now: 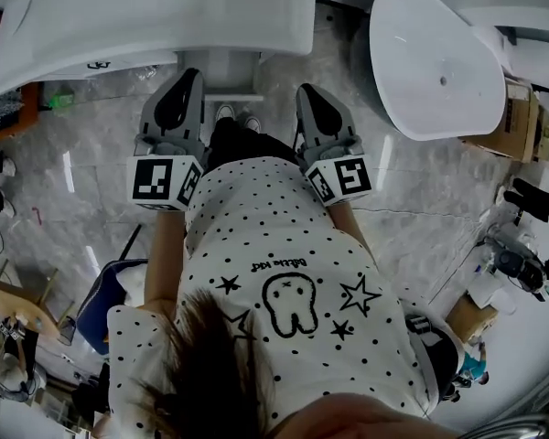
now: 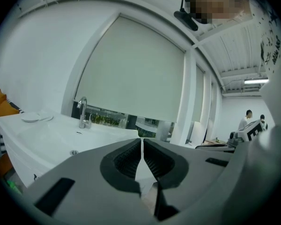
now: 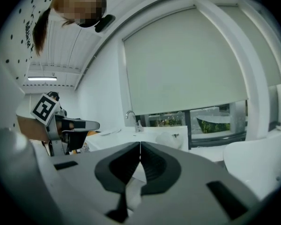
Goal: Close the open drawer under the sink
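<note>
1. Hair (image 1: 210,373) and dotted shirt (image 1: 284,245). Nearest the head view, filling its lower half. The wearer stands facing the sink (image 1: 210,7), shoes (image 1: 238,117) just short of its near edge.

2. Left tongs (image 1: 185,79). Jaws together with the tips meeting and nothing between them. Held close to level at the waist and aimed at the sink front, with the marker cube (image 1: 160,181) at the rear.

3. Right tongs (image 1: 311,91). Likewise closed and empty, lying parallel to the left pair. Judged: both pairs are kept shut to give a blunt nose for pushing, not gripping.

4. Sink. White and broad, with a faucet (image 2: 83,111) at its far edge.

5. Drawer (image 1: 231,76). Taken to be the white block showing below the sink's near edge, between the two tongs and apart from both. Its front faces the person. The long axis is judged to run side to side along that edge, with its travel straight back under the sink. How far out it stands cannot be told.

6. Oval white basin (image 1: 439,62) off the sink's right corner, with cardboard boxes (image 1: 522,122) beyond it. All stand on a grey marble floor (image 1: 73,172).
</note>
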Tool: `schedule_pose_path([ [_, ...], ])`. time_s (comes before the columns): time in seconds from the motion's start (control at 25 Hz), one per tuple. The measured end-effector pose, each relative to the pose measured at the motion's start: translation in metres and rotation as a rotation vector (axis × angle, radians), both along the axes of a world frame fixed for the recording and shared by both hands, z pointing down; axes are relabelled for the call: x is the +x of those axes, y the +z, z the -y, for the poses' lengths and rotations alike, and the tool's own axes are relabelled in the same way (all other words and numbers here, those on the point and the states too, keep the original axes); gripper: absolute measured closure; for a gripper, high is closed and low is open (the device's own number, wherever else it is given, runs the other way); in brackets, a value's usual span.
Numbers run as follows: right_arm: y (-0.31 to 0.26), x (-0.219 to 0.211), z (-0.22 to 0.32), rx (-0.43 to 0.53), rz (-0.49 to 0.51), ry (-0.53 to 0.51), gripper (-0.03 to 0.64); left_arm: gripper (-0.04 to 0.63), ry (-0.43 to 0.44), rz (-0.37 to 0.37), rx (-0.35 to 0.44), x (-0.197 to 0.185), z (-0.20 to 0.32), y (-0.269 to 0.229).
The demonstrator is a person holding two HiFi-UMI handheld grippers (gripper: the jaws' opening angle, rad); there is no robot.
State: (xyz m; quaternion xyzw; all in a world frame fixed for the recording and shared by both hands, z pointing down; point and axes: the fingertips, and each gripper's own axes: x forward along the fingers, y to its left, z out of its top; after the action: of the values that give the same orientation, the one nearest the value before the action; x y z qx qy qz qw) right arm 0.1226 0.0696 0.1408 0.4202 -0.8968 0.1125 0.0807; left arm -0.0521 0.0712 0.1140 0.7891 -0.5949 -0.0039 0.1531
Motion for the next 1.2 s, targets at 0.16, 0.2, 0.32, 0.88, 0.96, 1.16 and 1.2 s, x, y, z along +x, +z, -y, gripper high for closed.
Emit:
schedule_pose_path([
  [0.16, 0.002, -0.006, -0.001, -0.002, -0.013, 0.031, 0.603, 0.574, 0.009, -0.009, 0.002, -0.012, -0.001, 0.004],
  [0.2, 0.002, -0.009, -0.001, 0.001, -0.013, 0.035, 0.603, 0.574, 0.013, -0.009, 0.002, -0.015, -0.002, 0.005],
  [0.32, 0.004, -0.020, -0.002, 0.008, -0.007, 0.045, 0.603, 0.574, 0.025, -0.009, -0.003, -0.023, -0.004, 0.011],
  [0.88, 0.010, -0.039, -0.010, -0.016, -0.023, 0.030, 0.603, 0.574, 0.007, -0.008, -0.052, -0.043, -0.018, 0.023],
  [0.96, 0.010, -0.040, -0.010, -0.017, -0.029, 0.024, 0.603, 0.574, 0.013, 0.001, -0.058, -0.042, -0.019, 0.027],
  [1.16, 0.017, -0.040, -0.009, -0.030, -0.036, 0.020, 0.603, 0.578, 0.025, 0.034, -0.140, -0.039, -0.026, 0.064],
  [1.2, 0.018, -0.041, -0.008, -0.032, -0.039, 0.017, 0.603, 0.578, 0.021, 0.036, -0.161, -0.040, -0.028, 0.072],
])
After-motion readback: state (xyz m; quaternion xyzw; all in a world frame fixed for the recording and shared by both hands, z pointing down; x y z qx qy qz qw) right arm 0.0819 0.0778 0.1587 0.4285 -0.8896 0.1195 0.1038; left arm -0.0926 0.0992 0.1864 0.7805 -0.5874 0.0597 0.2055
